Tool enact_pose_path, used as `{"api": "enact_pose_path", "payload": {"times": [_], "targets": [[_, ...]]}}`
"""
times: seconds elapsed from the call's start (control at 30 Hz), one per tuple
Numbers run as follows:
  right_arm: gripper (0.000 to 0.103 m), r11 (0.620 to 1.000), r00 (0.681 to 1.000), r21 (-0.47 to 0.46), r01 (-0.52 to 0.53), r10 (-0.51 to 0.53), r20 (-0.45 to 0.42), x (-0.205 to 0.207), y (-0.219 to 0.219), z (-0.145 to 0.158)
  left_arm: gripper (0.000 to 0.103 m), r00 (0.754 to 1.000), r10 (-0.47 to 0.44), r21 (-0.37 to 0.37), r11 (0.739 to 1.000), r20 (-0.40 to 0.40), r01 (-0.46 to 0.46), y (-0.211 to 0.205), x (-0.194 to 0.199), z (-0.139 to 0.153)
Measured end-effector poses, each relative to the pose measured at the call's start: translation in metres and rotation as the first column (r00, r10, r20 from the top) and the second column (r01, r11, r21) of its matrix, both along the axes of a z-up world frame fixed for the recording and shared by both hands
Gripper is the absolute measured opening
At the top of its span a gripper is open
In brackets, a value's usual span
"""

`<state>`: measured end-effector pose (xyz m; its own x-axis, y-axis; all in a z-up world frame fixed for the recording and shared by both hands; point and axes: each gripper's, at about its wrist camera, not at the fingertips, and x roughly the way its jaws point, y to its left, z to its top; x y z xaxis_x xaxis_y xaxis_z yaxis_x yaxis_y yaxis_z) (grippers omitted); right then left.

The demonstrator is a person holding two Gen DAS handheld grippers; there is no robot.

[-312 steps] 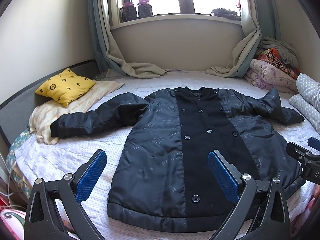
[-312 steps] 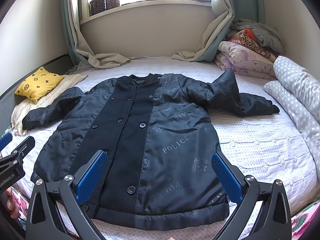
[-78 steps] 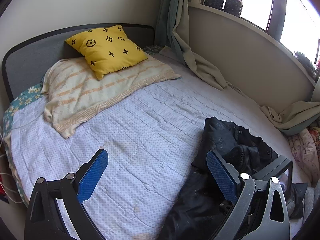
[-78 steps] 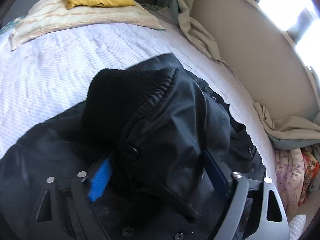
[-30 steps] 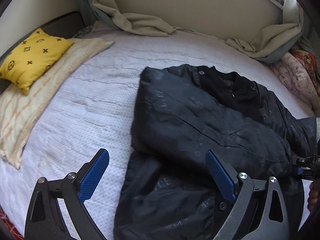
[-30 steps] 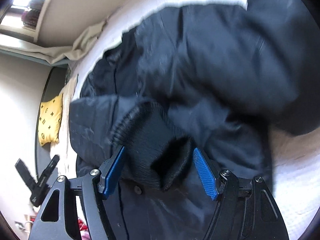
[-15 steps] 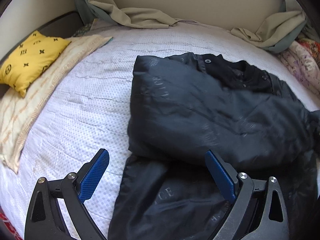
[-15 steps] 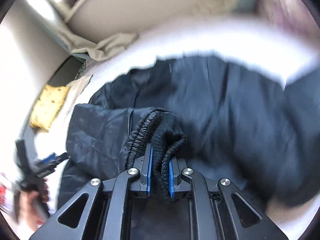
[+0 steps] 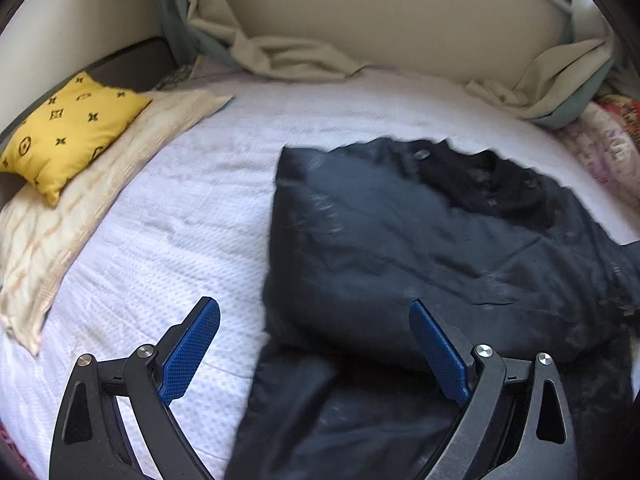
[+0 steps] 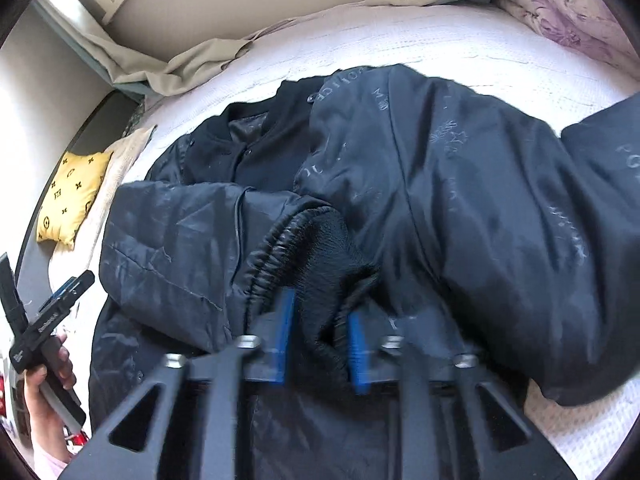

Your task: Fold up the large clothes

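Cuff (image 10: pixel 320 248) of the sleeve sat pinched between my right gripper's (image 10: pixel 320 344) narrowed jaws, over the jacket (image 9: pixel 420 248) lying on the bed (image 9: pixel 180 208). My left gripper (image 9: pixel 316 344) hung spread, holding nothing. I judged laying the sleeve flat across the chest, without bunching, mattered most.

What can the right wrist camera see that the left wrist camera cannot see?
Only the right wrist view shows the right gripper with the jacket's knit cuff between its blue pads, and the hand holding the other tool. Only the left wrist view shows the left gripper open, holding nothing. Both show the dark jacket, yellow pillow and bed.
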<state>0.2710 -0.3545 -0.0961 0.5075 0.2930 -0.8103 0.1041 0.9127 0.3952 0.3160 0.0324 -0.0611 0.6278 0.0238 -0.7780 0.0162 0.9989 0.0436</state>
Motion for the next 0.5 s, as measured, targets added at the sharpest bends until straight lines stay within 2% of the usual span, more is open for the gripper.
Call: {"api": "enact_pose_path", "payload": {"times": [0.07, 0.17, 0.23, 0.3, 0.33, 0.47, 0.5], "targets": [[0.061, 0.998, 0.998, -0.043, 0.048, -0.046, 0.039, -0.004, -0.002, 0.011, 0.097, 0.995, 0.053, 0.025, 0.998, -0.083, -0.051, 0.008, 0.010, -0.019], [0.060, 0.985, 0.988, -0.155, 0.080, -0.057, 0.147, -0.016, 0.003, 0.035, 0.098, 0.987, 0.088, -0.044, 0.994, -0.136, -0.095, 0.022, 0.016, -0.035], [0.043, 0.988, 0.979, -0.153, 0.034, -0.002, 0.203, -0.019, 0.011, 0.043, 0.098, 0.986, 0.093, -0.062, 0.993, -0.140, -0.103, 0.024, 0.016, -0.036], [0.016, 0.991, 0.979, -0.130, -0.039, 0.064, 0.192, -0.014, 0.021, 0.039, 0.098, 0.987, 0.091, -0.037, 0.995, -0.130, -0.096, 0.022, 0.014, -0.036], [0.013, 0.989, 0.981, -0.127, -0.072, 0.094, 0.172, -0.010, 0.027, 0.032, 0.098, 0.988, 0.090, -0.018, 0.995, -0.125, -0.093, 0.020, 0.014, -0.037], [0.012, 0.976, 0.991, -0.197, -0.097, 0.113, 0.069, 0.001, 0.041, -0.003, 0.098, 0.988, 0.089, 0.028, 0.996, -0.127, -0.086, 0.015, 0.014, -0.044], [0.007, 0.973, 0.994, -0.212, -0.095, 0.104, 0.031, 0.004, 0.042, -0.013, 0.098, 0.988, 0.087, 0.033, 0.996, -0.127, -0.084, 0.013, 0.013, -0.046]]}}
